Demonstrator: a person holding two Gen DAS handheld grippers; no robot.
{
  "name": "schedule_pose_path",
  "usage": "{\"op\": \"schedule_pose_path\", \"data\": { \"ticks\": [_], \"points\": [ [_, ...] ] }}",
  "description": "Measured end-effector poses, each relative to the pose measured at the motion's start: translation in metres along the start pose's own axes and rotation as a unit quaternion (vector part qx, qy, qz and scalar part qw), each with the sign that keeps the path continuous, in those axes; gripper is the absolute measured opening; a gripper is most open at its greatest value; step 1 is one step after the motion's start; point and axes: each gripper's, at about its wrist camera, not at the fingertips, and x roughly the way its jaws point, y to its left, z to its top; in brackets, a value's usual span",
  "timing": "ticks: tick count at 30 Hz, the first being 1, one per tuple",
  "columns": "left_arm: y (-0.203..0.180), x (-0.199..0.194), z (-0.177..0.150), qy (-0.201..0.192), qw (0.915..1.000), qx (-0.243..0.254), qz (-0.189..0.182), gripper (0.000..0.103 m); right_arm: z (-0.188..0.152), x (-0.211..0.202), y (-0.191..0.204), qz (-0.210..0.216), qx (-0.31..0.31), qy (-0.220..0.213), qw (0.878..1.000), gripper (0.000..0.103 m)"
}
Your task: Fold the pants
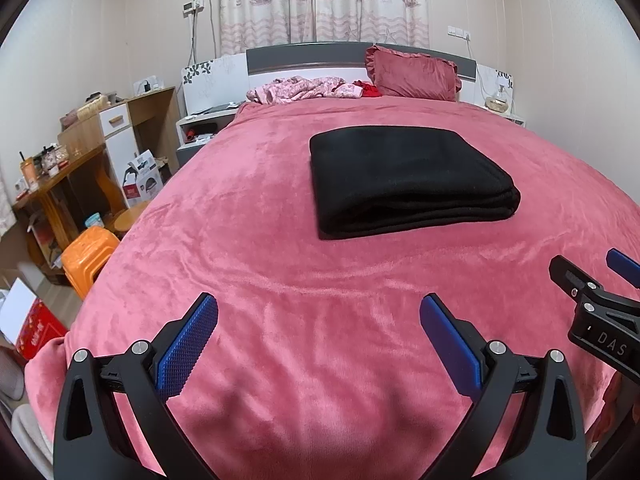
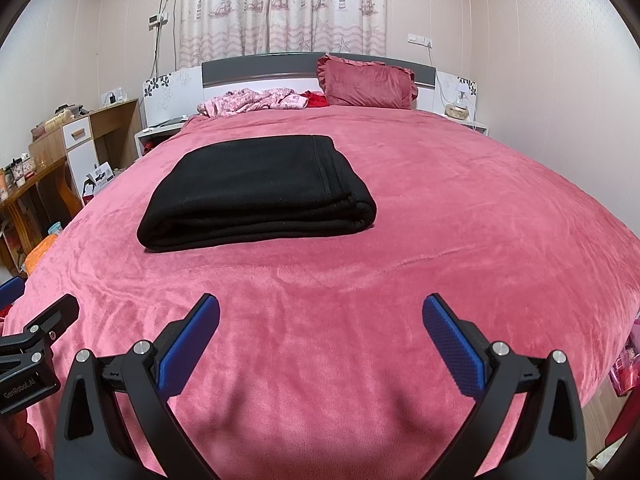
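Black pants (image 1: 408,180) lie folded in a thick rectangular stack on the pink bed cover (image 1: 280,272); they also show in the right wrist view (image 2: 260,196). My left gripper (image 1: 319,320) is open and empty, hovering above the cover short of the stack. My right gripper (image 2: 320,320) is open and empty too, level with it and to its right. The right gripper's side shows at the right edge of the left wrist view (image 1: 592,296), and the left gripper's side at the left edge of the right wrist view (image 2: 36,340).
A red pillow (image 1: 416,74), pink patterned clothes (image 1: 308,88) and a red garment lie by the headboard (image 1: 312,58). Left of the bed stand a wooden desk (image 1: 60,176), an orange stool (image 1: 88,252) and boxes. A bedside shelf with a lamp (image 2: 460,104) is at the right.
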Motion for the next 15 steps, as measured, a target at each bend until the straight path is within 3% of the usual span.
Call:
{"op": "schedule_pose_path", "data": {
  "ticks": [7, 10, 15],
  "points": [
    [0.001, 0.006, -0.004, 0.008, 1.0000, 0.001, -0.003, 0.100, -0.001, 0.006, -0.006, 0.002, 0.000, 0.009, 1.000, 0.101],
    [0.001, 0.015, -0.007, 0.031, 0.9994, 0.002, -0.014, 0.100, -0.003, 0.011, -0.007, 0.005, 0.000, 0.019, 1.000, 0.101],
    [-0.001, 0.039, -0.014, 0.081, 0.9965, 0.007, -0.016, 0.100, -0.011, 0.031, -0.004, 0.019, -0.002, 0.072, 0.997, 0.101]
  ]
}}
